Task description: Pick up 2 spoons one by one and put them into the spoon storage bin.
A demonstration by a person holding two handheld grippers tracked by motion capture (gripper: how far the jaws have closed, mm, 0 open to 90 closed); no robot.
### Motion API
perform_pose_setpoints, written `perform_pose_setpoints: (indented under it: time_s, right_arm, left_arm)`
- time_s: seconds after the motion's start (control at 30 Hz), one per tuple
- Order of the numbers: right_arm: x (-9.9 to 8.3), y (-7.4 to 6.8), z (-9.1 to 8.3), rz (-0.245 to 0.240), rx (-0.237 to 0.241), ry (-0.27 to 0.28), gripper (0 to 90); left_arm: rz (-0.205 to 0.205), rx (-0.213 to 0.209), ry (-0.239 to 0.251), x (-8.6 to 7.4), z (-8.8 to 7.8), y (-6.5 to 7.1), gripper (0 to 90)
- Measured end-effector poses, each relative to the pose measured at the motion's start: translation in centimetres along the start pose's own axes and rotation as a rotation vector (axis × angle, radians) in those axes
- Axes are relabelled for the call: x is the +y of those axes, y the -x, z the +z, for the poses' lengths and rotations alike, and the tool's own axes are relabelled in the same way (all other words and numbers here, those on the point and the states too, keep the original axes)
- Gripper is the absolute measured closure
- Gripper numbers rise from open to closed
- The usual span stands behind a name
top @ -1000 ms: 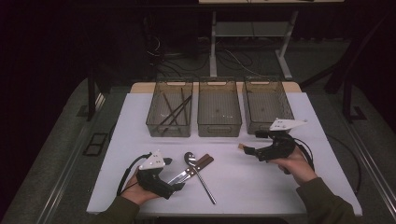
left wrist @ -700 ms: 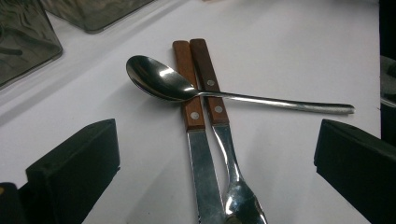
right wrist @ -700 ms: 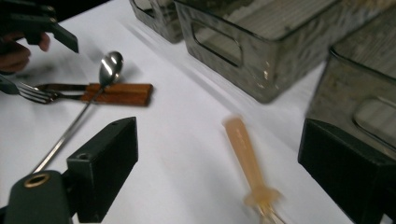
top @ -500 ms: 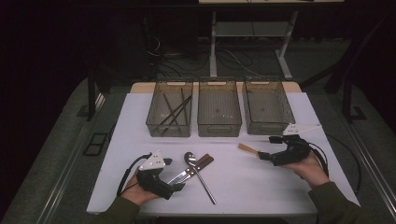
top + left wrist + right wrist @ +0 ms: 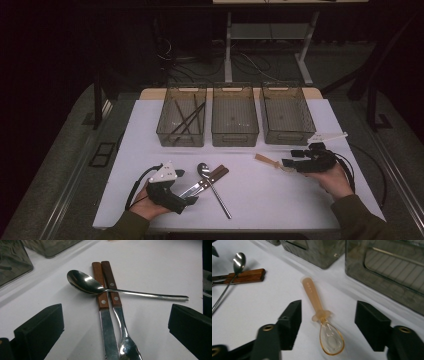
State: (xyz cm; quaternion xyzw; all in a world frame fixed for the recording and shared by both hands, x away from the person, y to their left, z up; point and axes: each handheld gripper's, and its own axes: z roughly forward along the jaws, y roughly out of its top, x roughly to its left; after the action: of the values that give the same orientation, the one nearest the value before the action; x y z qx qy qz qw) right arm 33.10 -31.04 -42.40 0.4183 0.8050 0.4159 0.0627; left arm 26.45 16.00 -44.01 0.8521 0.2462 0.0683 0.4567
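Right fingers: I see the right gripper [image 5: 325,322] half-wide astride the small orange spoon [image 5: 322,317]; they have just been closing, with the spoon between them but the pads not yet on it.
Spoon place: flat on the bench [image 5: 280,200] towards its right edge, just in front of the right-hand bin [image 5: 286,114], bowl towards me.
Left fingers: left gripper [image 5: 112,330] wide, holding nothing, poised over the cutlery pile near the front edge.
Pile: steel spoon [image 5: 105,288] lies across the wooden-handled knife [image 5: 103,300] and wooden-handled fork [image 5: 113,297].
Risk 1: spoon is thin and lies flat; if I close too high the pads may meet above it, or skid it across the bench.
Risk 2: the grip line sits near the collar, so the handle may swing down on the lift.
Risk 3: on the left, a careless close could catch two or three pieces at once, or roll the steel spoon off.
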Motion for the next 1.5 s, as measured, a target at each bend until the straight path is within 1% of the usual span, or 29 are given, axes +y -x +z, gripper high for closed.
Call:
perform_pose_setpoints:
  time_s: [0.3,0.47,0.57,0.7,0.8,1.0,1.1,1.27,1.4,1.43,1.47,1.5]
  right_arm:
    - [-0.6,0.8,0.6,0.043,-0.006,-0.075,53.8]
    - [-0.8,1.0,0.8,0.055,0.004,-0.102,58.6]
    - [-0.9,0.9,1.0,0.073,0.011,-0.132,61.2]
    - [-1.1,1.0,1.2,0.070,0.016,-0.149,63.4]
    - [-1.1,0.9,1.4,0.062,0.016,-0.161,65.3]
    - [-1.2,0.5,1.5,0.023,0.010,-0.185,68.2]
    - [-1.3,0.3,1.5,-0.023,0.001,-0.190,70.4]
    - [-1.3,0.0,1.6,-0.055,0.012,-0.204,73.7]
    - [-1.3,-0.3,1.6,-0.076,0.007,-0.210,75.6]
    - [-1.3,-0.4,1.6,-0.085,0.011,-0.210,77.8]
    - [-1.4,-0.5,1.7,-0.086,0.023,-0.213,78.7]
    - [-1.4,-0.6,1.7,-0.097,0.022,-0.217,78.9]
  left_arm:
    - [0.004,-0.003,0.002,0.0,0.0,0.0,0.0]
    - [0.006,-0.003,0.001,0.1,0.0,0.1,0.0]
    - [0.006,-0.003,0.001,0.1,0.0,0.1,0.0]
    - [0.007,-0.003,0.001,0.1,0.0,0.1,0.0]
    - [0.006,-0.003,0.001,0.1,0.0,0.1,0.0]
    - [0.006,-0.002,0.001,0.1,0.0,0.1,0.0]
    - [0.006,-0.002,0.001,0.1,0.0,0.1,0.0]
    - [0.007,-0.001,0.001,0.1,0.0,0.1,0.0]
    - [0.007,-0.001,0.001,0.1,0.0,0.1,0.0]
    - [0.007,-0.002,0.000,0.1,0.0,0.1,0.0]
    - [0.007,-0.002,0.001,0.0,0.0,0.1,0.0]
    - [0.007,-0.002,0.001,0.0,0.0,0.1,0.0]
